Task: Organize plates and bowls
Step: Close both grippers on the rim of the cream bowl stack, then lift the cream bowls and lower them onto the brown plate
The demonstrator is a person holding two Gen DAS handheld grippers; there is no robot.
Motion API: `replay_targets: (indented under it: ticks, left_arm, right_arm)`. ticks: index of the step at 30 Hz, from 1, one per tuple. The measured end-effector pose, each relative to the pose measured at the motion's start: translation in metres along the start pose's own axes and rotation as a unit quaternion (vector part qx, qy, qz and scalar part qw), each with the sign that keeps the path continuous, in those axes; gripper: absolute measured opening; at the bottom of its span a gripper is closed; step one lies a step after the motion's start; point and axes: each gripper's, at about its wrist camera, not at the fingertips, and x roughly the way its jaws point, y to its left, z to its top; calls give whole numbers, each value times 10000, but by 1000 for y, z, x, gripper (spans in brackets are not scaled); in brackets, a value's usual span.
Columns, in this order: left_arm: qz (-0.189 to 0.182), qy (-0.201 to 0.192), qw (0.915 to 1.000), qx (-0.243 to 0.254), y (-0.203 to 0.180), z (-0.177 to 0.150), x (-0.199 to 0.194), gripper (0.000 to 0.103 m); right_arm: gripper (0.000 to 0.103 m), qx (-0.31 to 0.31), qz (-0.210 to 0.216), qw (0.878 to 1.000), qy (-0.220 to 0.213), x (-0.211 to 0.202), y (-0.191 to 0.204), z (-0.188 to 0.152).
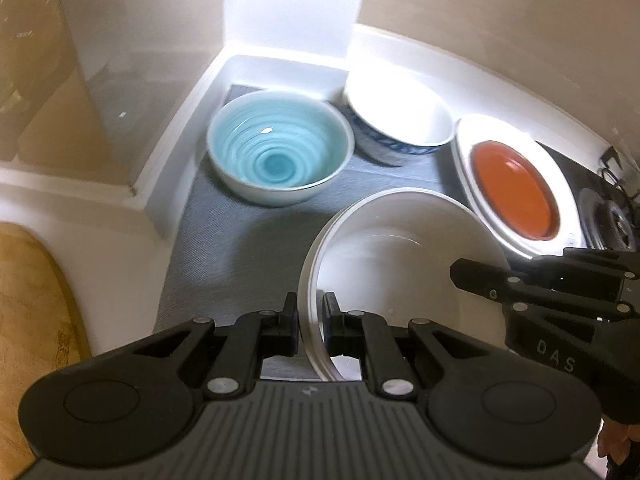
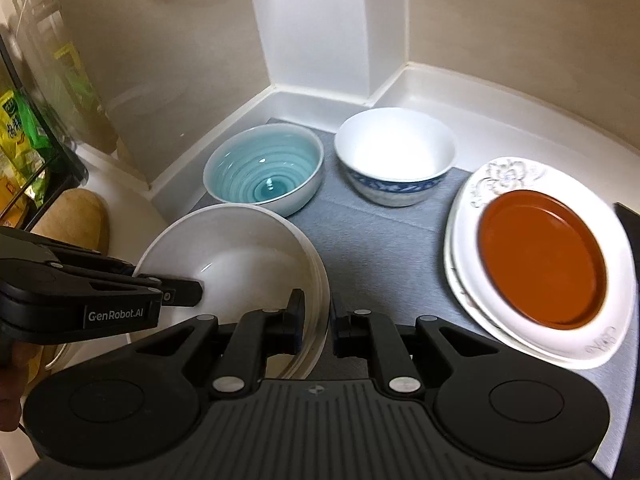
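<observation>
As both grippers pinch opposite rims of the white bowl (image 2: 236,256) over the grey mat (image 2: 384,240), I treat it as rigid, glazed, slippery, breakable: left gripper (image 1: 311,322) & right gripper (image 2: 318,314) jaws nearly closed on rim.

Low in the frame the left gripper (image 1: 311,328) pinches the near rim of a white bowl (image 1: 400,256); the right gripper (image 1: 480,276) reaches in from the right edge; a teal bowl (image 1: 280,156) sits upper centre.
</observation>
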Motion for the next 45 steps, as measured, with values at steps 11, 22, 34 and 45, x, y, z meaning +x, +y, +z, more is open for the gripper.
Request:
replay_targets:
  ticks: [11,22,34,45]
  left_arm:
    - [-302,-428,9970,564,-61,9,-23,12]
    - [-630,-721,9895,1080,-119,17,-37,12]
    - [-913,-888,9811,1458,-164,42,-26,12]
    - [-833,-635,9839,1446,-184,84,26,12]
  right_arm:
    - [14,486,-454,9964,-534,-55,-35,-12]
    - [14,882,-908,9874,-945,-99,-74,-28]
    - [14,1122,-1352,9769,-1219,-123,-112,-32]
    - [12,1279,-1546,9734,-1103,-85,-145,-19]
